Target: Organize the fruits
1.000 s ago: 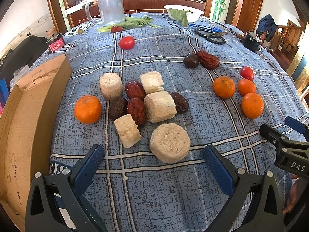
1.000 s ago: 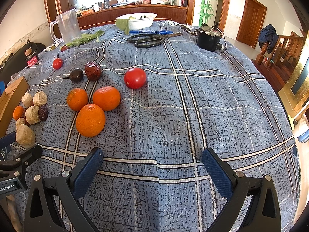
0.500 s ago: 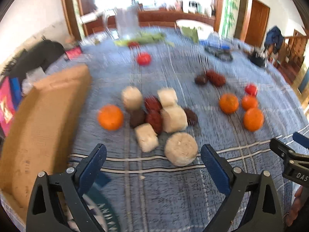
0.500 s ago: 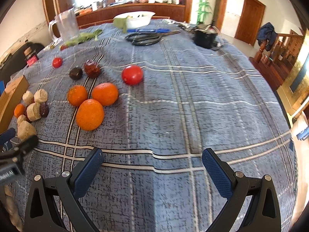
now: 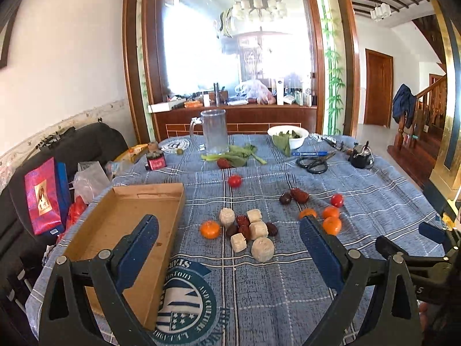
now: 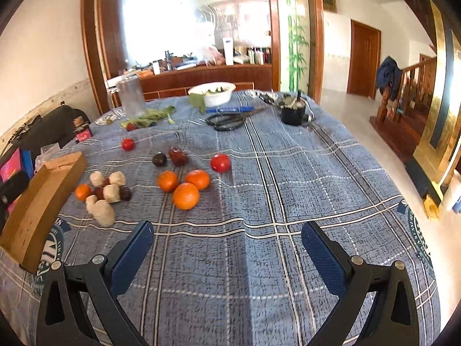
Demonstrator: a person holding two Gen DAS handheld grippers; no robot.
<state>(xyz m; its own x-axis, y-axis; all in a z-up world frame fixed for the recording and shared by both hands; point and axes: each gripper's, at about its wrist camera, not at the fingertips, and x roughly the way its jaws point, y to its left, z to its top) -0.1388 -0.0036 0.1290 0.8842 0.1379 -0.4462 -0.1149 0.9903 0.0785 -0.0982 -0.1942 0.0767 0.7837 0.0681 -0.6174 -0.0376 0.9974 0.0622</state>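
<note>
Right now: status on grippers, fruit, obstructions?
Left gripper open, empty; right gripper open, empty. Fruit loose on tablecloth: oranges, tomatoes, dates. Cardboard box empty. Nothing blocking.

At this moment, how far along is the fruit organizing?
Done: nothing that shows. The cardboard box is empty, and the oranges, tomatoes, dates and pale cut chunks all lie loose on the tablecloth. In hand: nothing; the left claw and right claw are both open and empty. Left: essentially all the sorting.
</note>
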